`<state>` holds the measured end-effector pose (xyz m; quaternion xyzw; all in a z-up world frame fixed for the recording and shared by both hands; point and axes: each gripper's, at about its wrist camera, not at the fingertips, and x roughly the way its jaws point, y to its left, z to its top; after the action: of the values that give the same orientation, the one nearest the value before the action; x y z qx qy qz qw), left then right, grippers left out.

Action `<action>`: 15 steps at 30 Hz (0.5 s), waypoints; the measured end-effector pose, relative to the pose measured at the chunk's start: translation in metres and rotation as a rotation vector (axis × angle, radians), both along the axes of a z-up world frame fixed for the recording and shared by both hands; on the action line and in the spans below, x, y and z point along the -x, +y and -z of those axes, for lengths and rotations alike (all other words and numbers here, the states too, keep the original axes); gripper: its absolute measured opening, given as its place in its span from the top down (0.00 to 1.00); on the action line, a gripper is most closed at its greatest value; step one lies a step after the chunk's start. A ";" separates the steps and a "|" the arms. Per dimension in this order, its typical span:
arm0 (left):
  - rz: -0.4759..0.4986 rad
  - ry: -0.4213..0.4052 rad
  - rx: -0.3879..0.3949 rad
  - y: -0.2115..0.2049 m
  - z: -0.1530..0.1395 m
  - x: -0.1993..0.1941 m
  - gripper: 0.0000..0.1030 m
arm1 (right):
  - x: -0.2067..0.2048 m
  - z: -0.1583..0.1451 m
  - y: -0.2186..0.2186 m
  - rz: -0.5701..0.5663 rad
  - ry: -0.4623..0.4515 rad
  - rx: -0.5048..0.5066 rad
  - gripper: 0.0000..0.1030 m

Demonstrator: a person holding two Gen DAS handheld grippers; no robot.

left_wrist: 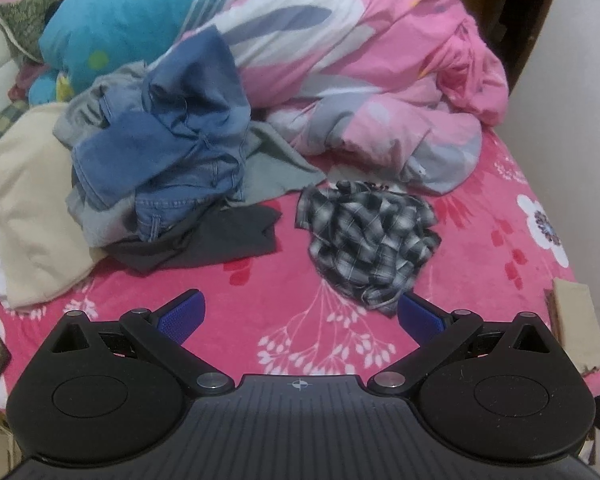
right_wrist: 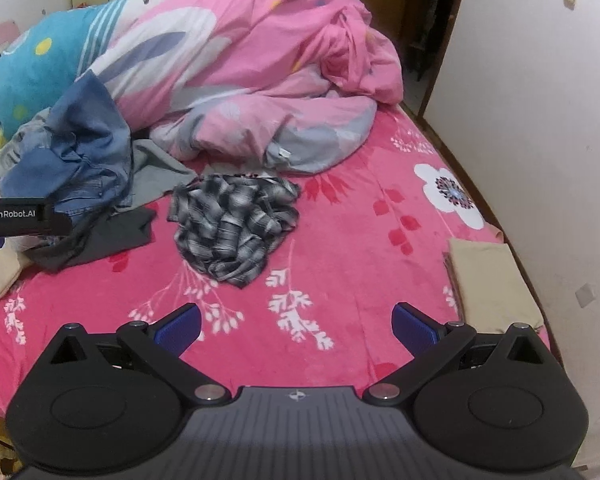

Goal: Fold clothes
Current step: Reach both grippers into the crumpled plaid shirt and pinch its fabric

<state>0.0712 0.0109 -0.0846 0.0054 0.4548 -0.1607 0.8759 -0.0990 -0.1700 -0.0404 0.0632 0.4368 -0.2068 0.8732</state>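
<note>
On L tongs (right_wrist: 16, 216), "GenRobot.AI" label; both tongs spread wide, empty.

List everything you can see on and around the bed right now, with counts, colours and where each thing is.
plaid shirt: one, black and white, crumpled mid-bed
denim pile: one heap, blue, left of the shirt
dark grey garment: one, under the denim
grey-green cloth: one, behind the denim
cream cloth: one, far left
folded beige cloth: one, right bed edge
duvet: one, pink, bunched at the back
pillow: one, turquoise, back left
bedsheet: pink, floral
left gripper: open, empty
right gripper: open, empty
</note>
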 end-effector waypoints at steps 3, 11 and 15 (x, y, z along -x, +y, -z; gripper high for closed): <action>-0.035 -0.001 -0.016 -0.003 0.004 -0.008 0.00 | -0.016 0.007 -0.018 -0.014 -0.022 -0.032 0.00; -0.145 -0.012 -0.116 -0.018 0.010 -0.020 0.00 | -0.092 0.034 -0.084 -0.132 -0.102 -0.167 0.00; -0.205 -0.010 -0.133 -0.033 0.029 -0.028 0.00 | -0.133 0.077 -0.114 -0.222 -0.096 -0.275 0.00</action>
<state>0.0992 -0.0225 -0.1131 0.0179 0.4582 -0.0395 0.8878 0.0342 -0.2844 -0.1172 0.1432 0.4231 -0.0442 0.8936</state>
